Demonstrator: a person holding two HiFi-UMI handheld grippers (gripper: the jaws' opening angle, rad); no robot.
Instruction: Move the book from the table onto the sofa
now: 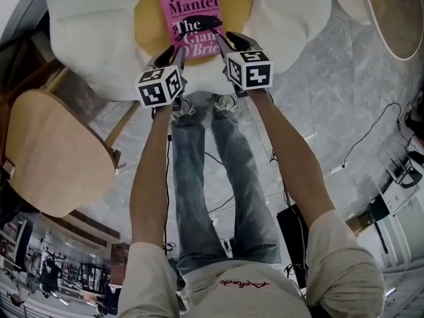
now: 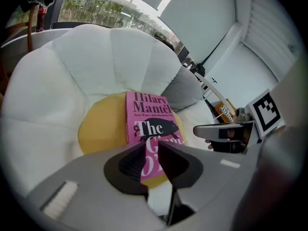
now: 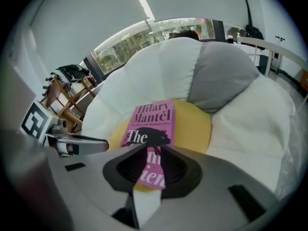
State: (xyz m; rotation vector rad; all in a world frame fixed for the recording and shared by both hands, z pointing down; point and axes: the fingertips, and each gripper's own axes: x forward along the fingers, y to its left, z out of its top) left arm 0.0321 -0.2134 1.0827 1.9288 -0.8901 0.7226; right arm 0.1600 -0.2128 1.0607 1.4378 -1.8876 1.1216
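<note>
A pink paperback book (image 1: 192, 8) lies flat on the yellow centre cushion (image 1: 149, 18) of a flower-shaped sofa with white petals (image 1: 86, 32). Both grippers hover just above the book's near edge without touching it. My left gripper (image 1: 173, 50) is over the near left corner and my right gripper (image 1: 228, 42) over the near right corner. In the left gripper view the jaws (image 2: 152, 150) stand a narrow gap apart, with the book (image 2: 149, 114) showing beyond them. The right gripper view shows the same: narrow gap (image 3: 155, 153), nothing between, book (image 3: 153, 121) beyond.
A light wooden chair (image 1: 53, 151) stands left of the person's legs. A round wooden tabletop (image 1: 397, 12) shows at the top right. Cables (image 1: 371, 138) run over the marble floor. One sofa petal is grey (image 3: 221, 71).
</note>
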